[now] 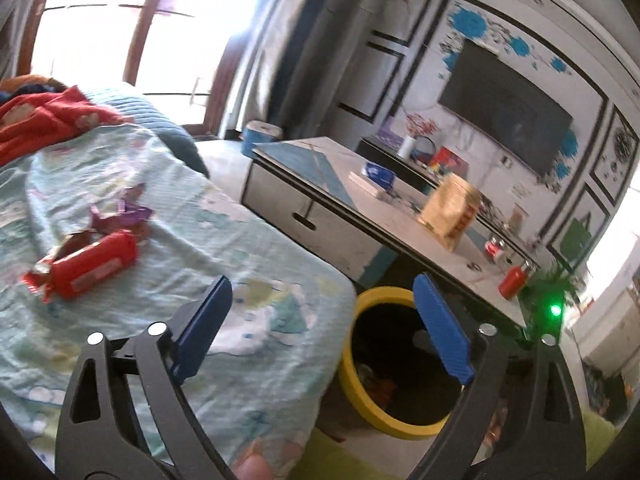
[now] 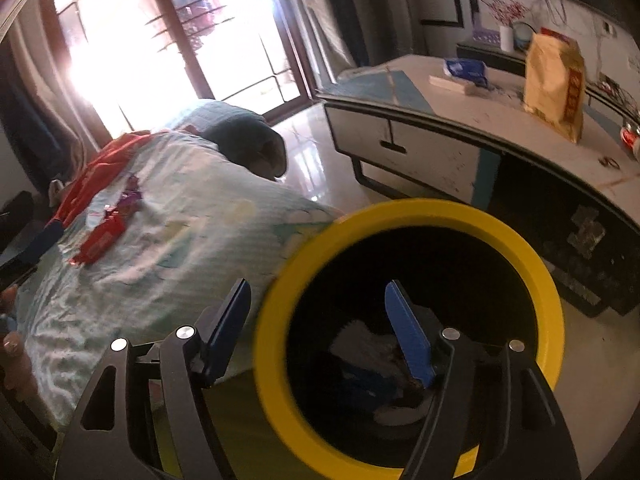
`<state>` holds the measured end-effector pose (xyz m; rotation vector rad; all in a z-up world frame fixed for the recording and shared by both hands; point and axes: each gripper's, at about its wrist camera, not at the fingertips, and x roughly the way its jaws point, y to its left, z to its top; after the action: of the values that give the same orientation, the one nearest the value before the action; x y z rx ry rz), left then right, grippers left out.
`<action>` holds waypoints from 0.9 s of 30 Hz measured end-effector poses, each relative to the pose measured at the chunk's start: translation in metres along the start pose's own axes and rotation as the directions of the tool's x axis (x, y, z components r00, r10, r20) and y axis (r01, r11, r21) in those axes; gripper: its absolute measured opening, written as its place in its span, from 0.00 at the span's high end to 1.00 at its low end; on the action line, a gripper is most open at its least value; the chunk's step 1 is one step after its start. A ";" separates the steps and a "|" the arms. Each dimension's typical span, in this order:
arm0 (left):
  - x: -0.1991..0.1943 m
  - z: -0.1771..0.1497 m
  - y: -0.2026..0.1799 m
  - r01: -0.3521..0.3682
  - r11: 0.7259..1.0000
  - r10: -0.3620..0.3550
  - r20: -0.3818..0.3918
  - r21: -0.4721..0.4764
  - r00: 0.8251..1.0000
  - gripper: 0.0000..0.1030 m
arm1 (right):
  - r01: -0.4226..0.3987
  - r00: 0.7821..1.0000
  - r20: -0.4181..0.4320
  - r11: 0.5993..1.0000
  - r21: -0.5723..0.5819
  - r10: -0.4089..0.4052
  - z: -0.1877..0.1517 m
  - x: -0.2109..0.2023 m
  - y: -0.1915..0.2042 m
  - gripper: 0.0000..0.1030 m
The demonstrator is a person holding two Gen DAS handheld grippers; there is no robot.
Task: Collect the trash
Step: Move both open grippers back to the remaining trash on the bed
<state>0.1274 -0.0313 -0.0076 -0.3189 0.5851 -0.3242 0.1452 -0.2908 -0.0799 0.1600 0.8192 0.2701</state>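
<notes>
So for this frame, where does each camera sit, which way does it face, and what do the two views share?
Left wrist: on the left hand-held gripper, looking forward and down over the bed edge toward the TV wall; both open blue fingers and a fingertip at the bottom edge show.
Right wrist: on the right hand-held gripper, angled down over the yellow-rimmed bin; its open fingers show.
Shared: bin, bed, red wrapper, low table, yellow bag.

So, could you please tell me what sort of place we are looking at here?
Most likely a home living room: a wall-mounted television, a low coffee table with a drawer, and a blanket-covered sofa or bed beside a bright window.
</notes>
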 end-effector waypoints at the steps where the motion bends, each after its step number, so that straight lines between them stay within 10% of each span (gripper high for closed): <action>1: -0.003 0.001 0.005 -0.012 1.000 0.012 0.007 -0.009 1.000 0.18 | -0.010 1.000 0.006 1.000 -0.007 0.010 0.002 -0.001 0.005 0.34; 27: -0.067 0.018 0.114 -0.245 0.964 0.253 0.077 -0.101 0.964 0.14 | -0.229 0.970 0.040 0.961 -0.157 0.238 0.050 0.021 0.149 0.32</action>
<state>0.1088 0.1011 -0.0041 -0.3413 0.5457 -0.0403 0.1693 -0.1442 -0.0246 0.1212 0.7184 0.5473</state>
